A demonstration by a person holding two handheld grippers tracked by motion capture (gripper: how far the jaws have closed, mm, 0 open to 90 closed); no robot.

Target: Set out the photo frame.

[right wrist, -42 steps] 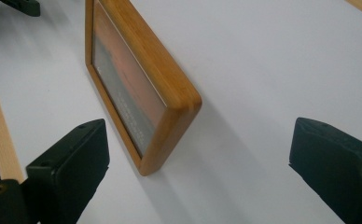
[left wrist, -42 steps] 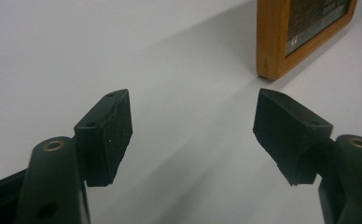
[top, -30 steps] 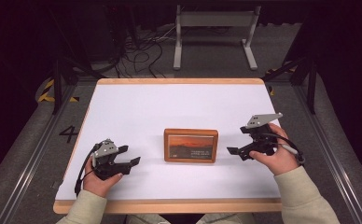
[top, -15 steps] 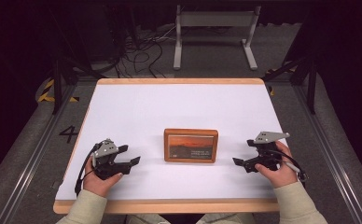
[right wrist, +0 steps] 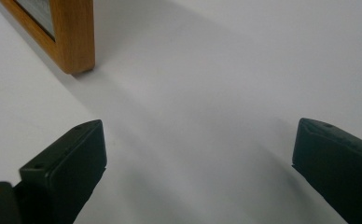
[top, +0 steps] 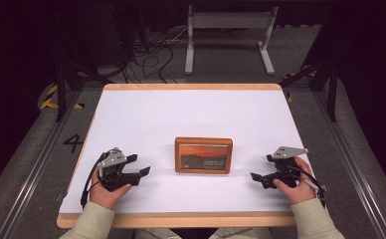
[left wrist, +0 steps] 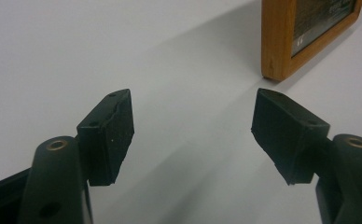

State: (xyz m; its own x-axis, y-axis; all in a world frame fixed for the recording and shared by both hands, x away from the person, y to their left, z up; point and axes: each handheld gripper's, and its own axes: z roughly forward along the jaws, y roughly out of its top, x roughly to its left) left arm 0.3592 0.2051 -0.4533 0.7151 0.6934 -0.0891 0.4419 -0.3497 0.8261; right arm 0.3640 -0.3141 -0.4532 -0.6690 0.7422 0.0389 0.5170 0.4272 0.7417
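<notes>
A wooden picture frame (top: 203, 155) lies flat on the white worktop (top: 191, 114), its long axis running straight across between both sets of jaws. The left gripper (top: 142, 172) and right gripper (top: 255, 177) rest on either side, jaws spread and empty, each aimed inward at a short end of the frame without touching it.

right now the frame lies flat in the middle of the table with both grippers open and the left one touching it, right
Not quite: the left gripper is not touching the frame. The high view shows bare table between them, and the left gripper view shows its jaws short of the frame's corner. The rest holds: the frame lies flat mid-table, and both it and the right gripper are open.
</notes>
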